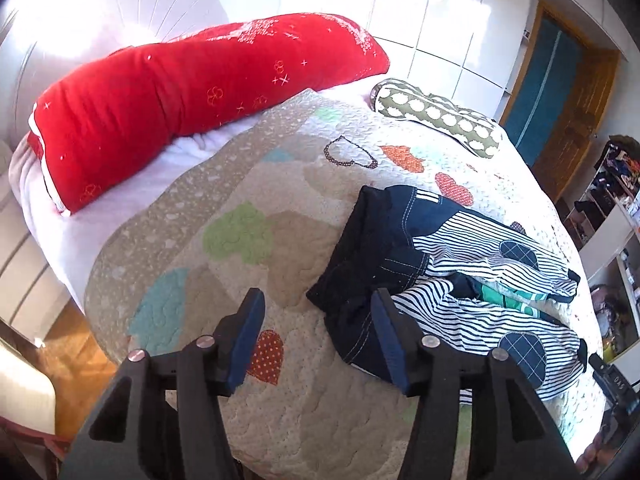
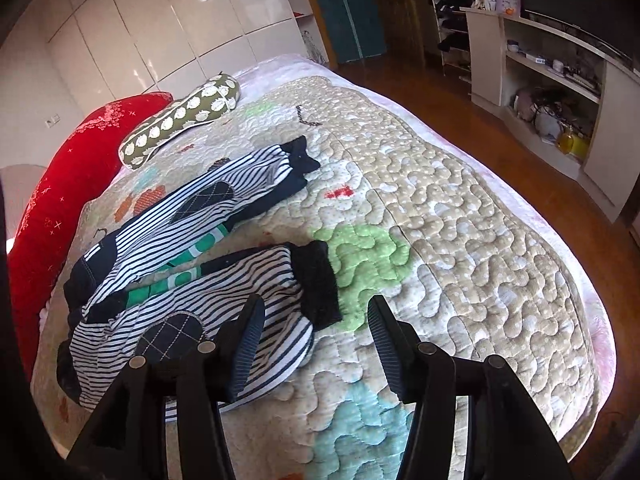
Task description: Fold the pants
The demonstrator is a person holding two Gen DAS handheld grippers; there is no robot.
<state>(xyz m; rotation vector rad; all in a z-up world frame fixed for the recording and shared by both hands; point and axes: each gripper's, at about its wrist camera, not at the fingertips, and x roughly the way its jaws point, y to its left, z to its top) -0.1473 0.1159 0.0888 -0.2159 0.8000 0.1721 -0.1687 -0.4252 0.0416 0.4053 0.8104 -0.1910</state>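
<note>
The pants, striped white and navy with a dark waist and checked knee patches, lie unfolded on the quilted bed, filling the right half of the left wrist view and the left half of the right wrist view. The left tool hovers at bottom centre of its frame with its jaws wide apart, the right-hand pad over the dark waistband. The right tool is likewise spread wide and grips nothing, sitting above one dark leg cuff. A red pillow occupies the upper left, a green patterned bolster beside it.
</note>
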